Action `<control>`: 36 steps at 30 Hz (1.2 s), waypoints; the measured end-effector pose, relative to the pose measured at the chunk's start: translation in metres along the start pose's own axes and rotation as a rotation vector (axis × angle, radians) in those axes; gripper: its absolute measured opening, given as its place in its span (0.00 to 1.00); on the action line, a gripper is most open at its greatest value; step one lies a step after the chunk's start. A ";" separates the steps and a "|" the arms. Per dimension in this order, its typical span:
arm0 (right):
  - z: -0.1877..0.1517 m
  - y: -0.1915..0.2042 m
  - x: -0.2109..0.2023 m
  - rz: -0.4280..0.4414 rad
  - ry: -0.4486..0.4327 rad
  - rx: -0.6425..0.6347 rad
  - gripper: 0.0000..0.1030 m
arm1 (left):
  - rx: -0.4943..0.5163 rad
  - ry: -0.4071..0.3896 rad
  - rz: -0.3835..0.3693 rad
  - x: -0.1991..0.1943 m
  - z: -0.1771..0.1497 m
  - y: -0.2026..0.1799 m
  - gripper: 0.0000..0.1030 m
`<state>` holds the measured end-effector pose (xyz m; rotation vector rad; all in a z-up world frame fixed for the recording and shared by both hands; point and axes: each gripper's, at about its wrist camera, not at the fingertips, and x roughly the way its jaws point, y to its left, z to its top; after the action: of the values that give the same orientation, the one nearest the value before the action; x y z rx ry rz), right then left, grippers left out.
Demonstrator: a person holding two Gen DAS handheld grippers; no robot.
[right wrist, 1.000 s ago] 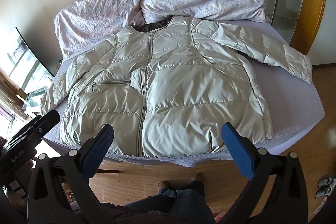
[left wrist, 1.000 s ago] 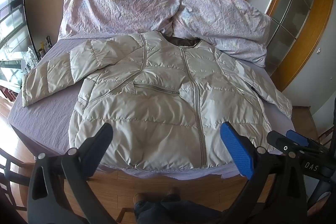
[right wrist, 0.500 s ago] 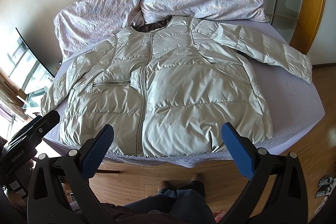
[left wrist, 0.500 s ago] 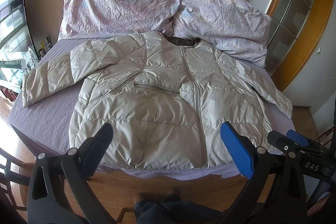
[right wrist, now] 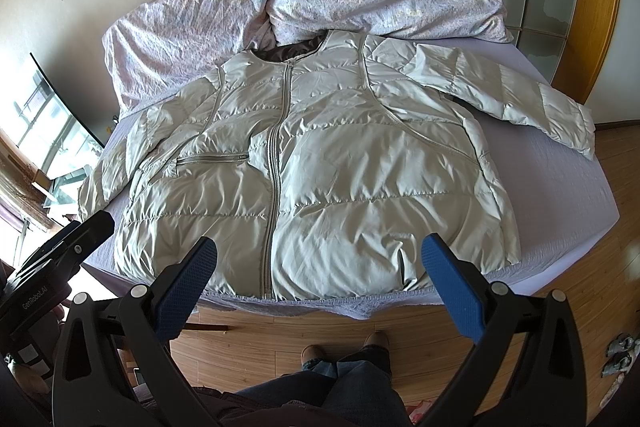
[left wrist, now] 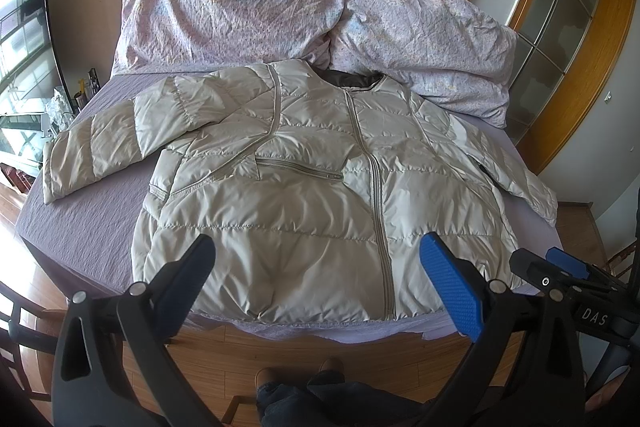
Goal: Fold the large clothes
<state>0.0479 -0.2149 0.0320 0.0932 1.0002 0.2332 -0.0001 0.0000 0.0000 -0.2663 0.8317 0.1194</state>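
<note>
Blue-padded jaws on my left gripper (left wrist: 316, 287) and right gripper (right wrist: 320, 287) stand wide apart, empty, hovering short of the bed (right wrist: 568, 187). Beyond them the jacket (right wrist: 320, 179) lies flat, zipped, front up, hem at the near edge, sleeves spread. I'd judge folding hasn't begun: take a sleeve cuff first, pinch the slippery shell deep, and fold it across the chest. Gripper bodies read "DAS" and "GenRobot.AI". Farthest, a duvet (left wrist: 280, 7) is heaped.
</note>
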 end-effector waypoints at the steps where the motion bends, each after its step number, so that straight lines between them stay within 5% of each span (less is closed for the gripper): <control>1: 0.000 0.000 0.000 0.000 0.000 0.000 0.99 | 0.000 0.000 0.000 0.000 0.000 0.000 0.98; 36: 0.001 -0.003 0.000 0.003 0.001 0.005 0.99 | 0.000 0.002 0.002 0.000 0.000 0.000 0.98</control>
<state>0.0490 -0.2182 0.0315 0.0991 1.0016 0.2334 0.0000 0.0000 -0.0001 -0.2651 0.8345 0.1212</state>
